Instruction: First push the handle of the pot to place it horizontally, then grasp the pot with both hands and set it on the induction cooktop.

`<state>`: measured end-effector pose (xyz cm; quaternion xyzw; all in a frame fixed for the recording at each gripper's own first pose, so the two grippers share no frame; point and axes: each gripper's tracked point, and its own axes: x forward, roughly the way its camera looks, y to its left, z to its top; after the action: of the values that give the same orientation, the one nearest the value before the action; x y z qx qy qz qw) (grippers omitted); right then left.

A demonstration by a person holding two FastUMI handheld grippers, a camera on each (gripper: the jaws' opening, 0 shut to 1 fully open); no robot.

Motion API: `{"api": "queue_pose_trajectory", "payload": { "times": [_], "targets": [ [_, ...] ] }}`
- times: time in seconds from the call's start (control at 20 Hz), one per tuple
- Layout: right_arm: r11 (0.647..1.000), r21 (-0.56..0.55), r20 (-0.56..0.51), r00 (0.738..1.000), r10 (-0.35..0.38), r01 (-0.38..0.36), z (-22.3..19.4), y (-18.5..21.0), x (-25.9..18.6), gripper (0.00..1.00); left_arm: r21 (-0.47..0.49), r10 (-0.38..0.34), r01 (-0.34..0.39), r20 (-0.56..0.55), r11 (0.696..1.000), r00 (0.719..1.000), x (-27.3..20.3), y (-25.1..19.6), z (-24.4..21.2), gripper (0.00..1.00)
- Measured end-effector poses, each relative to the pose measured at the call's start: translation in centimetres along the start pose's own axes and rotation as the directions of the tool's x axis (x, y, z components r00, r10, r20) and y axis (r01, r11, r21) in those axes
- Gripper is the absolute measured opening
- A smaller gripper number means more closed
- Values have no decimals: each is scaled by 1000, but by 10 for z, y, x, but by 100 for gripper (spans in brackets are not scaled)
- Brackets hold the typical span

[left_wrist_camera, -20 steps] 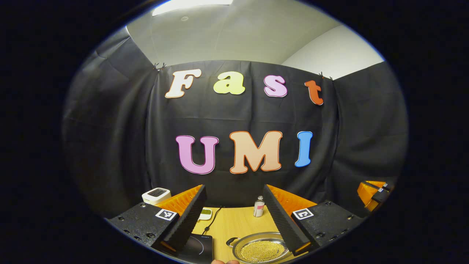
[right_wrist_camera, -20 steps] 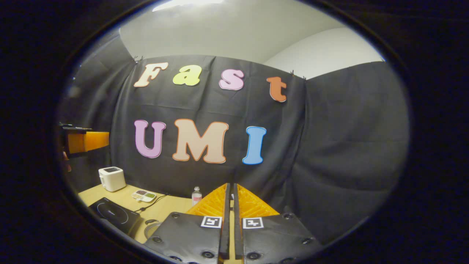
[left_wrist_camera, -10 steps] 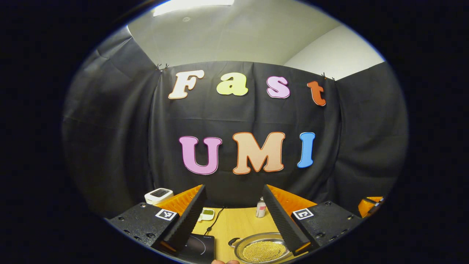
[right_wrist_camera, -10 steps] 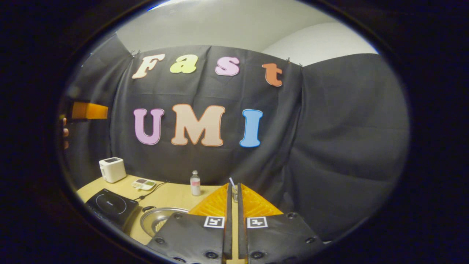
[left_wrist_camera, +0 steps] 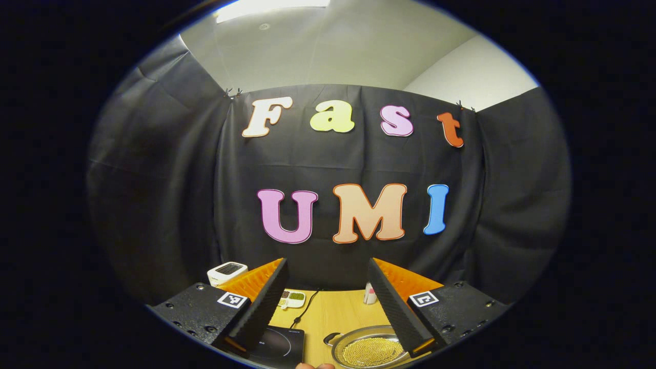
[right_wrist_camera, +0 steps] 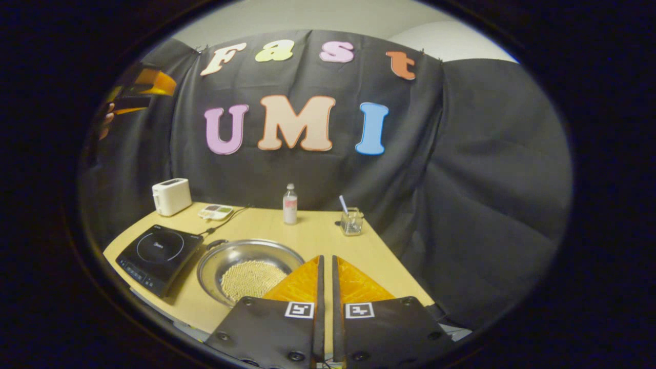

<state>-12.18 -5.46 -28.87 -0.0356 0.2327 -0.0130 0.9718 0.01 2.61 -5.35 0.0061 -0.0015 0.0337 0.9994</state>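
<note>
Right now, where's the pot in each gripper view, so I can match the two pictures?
Left gripper view: the pot lies at the bottom edge, right of centre, partly behind the left gripper's right finger.
Right gripper view: the pot sits lower left of centre on the table, just beyond the right gripper.
Shared landmark: the cooktop lies immediately to the pot's left in both.

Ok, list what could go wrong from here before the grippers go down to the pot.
1. The pot holds a heap of small yellow beads; a hard shove on its handle or a tilted lift could spill them.
2. The induction cooktop sits right beside the pot, and its cord trails behind; a swinging handle might knock either.
3. The right gripper is shut, so it must open before grasping the rim.
</note>
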Motion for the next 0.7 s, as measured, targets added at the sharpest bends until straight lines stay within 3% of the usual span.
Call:
{"api": "queue_pose_trajectory", "payload": {
  "times": [0.3, 0.7],
  "targets": [
    [996, -2, -124, 989, 86, -87, -56, 25, 13, 8, 8, 32, -32, -1, 999, 999, 1, 11, 0, 99],
    [983, -6, -273, 946, 177, -186, -117, 57, 31, 8, 21, 71, -71, 0, 997, 997, -2, 25, 3, 99]
  ]
}}
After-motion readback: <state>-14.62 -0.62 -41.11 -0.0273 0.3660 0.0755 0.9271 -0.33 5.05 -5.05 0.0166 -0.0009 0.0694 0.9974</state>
